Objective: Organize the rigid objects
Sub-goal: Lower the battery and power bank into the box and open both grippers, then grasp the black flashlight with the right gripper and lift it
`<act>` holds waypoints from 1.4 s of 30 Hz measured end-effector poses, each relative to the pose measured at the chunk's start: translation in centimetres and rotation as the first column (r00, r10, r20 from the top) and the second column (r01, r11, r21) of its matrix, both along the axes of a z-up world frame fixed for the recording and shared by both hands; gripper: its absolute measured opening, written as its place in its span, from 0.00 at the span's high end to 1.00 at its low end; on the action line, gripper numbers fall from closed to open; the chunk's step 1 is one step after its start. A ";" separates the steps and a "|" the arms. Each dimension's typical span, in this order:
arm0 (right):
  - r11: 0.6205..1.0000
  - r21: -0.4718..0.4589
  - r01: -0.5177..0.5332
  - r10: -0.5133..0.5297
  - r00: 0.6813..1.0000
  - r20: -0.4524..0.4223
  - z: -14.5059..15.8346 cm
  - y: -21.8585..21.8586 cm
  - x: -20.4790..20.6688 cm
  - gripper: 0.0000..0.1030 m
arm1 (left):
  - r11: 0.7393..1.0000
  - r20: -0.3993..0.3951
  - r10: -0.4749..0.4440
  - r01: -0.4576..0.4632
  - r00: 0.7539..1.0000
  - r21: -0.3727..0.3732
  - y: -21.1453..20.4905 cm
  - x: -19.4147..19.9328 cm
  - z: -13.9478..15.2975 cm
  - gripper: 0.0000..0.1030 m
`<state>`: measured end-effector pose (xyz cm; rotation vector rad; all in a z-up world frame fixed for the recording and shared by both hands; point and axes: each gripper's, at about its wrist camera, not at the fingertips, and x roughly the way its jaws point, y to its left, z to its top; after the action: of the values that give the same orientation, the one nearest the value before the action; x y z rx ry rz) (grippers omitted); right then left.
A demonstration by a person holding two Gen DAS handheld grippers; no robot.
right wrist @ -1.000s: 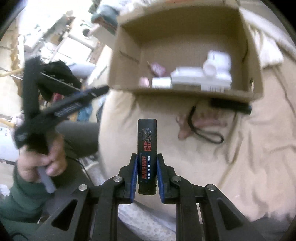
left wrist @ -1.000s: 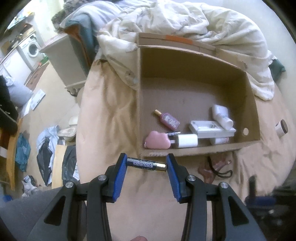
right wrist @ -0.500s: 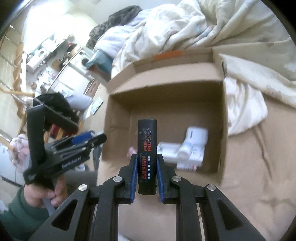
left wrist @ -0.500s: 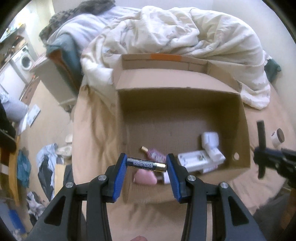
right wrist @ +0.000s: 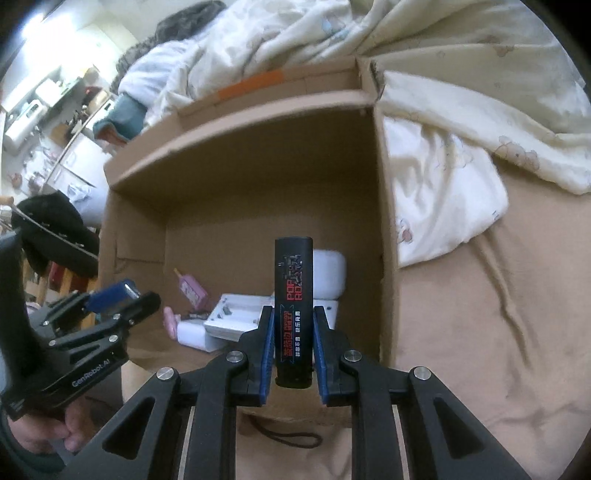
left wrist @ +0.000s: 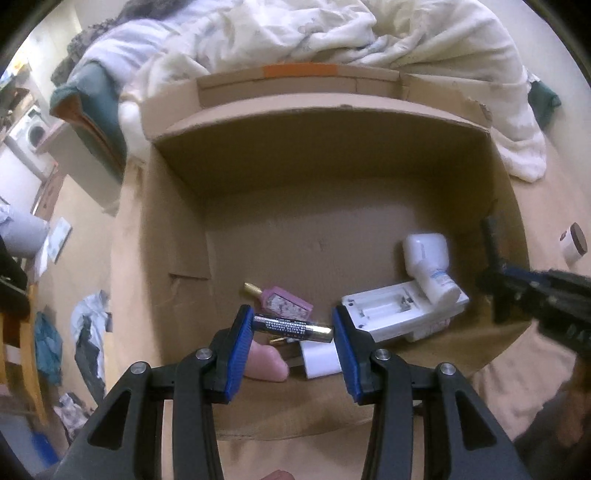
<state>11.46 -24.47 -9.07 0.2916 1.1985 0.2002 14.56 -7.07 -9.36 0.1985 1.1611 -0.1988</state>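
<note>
My left gripper (left wrist: pixel 293 328) is shut on a black and gold battery (left wrist: pixel 292 328), held crosswise above the near edge of an open cardboard box (left wrist: pixel 332 155). My right gripper (right wrist: pixel 293 328) is shut on a black stick-shaped object with red lettering (right wrist: pixel 293 295), held upright over the box's near right part (right wrist: pixel 386 221). In the box lie a pink perfume bottle (left wrist: pixel 284 301), a pink cloud-shaped item (left wrist: pixel 267 363), a white open case (left wrist: pixel 391 314), a white bottle (left wrist: pixel 428 264) and a small white block (left wrist: pixel 319 356). The right gripper also shows in the left wrist view (left wrist: pixel 495 280), and the left gripper in the right wrist view (right wrist: pixel 122 295).
The box sits on a bed with a beige sheet (right wrist: pixel 480 314) and a rumpled white duvet (left wrist: pixel 332 33) behind it. A small brown-capped jar (left wrist: pixel 574 243) lies right of the box. A dark cord loop (right wrist: pixel 291 437) lies in front of it. Cluttered floor lies to the left (left wrist: pixel 55 332).
Both grippers have moved forward and closer to the box, from in front of it to over its near edge. Each keeps its object in the same hold.
</note>
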 end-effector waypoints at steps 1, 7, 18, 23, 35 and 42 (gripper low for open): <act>1.000 -0.006 -0.012 0.012 1.000 -0.006 -0.2 0.4 0.1 0.80 | 1.000 -0.010 0.002 -0.002 1.000 0.000 -0.1 0.1 -0.2 0.62; 0.998 -0.041 -0.049 0.047 0.997 -0.062 -1.8 1.9 0.3 0.80 | 1.000 -0.062 0.006 -0.005 0.998 0.020 0.1 0.5 -1.6 0.62; 0.997 -0.062 -0.052 0.047 0.996 -0.082 -2.5 2.0 0.1 0.80 | 0.999 -0.084 0.014 -0.012 0.996 0.030 0.3 0.4 -2.3 0.62; 0.996 -0.070 -0.046 0.043 0.998 -0.049 -1.8 2.1 0.1 0.73 | 1.000 -0.087 -0.003 0.004 0.996 0.015 0.1 0.3 -2.2 0.45; 1.000 -0.015 -0.013 0.015 0.993 0.119 1.9 1.2 -0.1 0.00 | 0.996 -0.002 0.051 -0.051 0.999 -0.078 1.0 -0.2 1.1 0.14; 0.999 -0.037 0.000 0.005 0.989 0.146 2.5 1.2 0.0 0.00 | 0.997 -0.001 0.057 -0.057 0.998 -0.055 1.2 -0.1 1.0 0.14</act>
<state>11.46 -23.27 -6.58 0.2391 1.0567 0.1979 14.42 -5.88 -8.40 0.1172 1.1579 -0.1803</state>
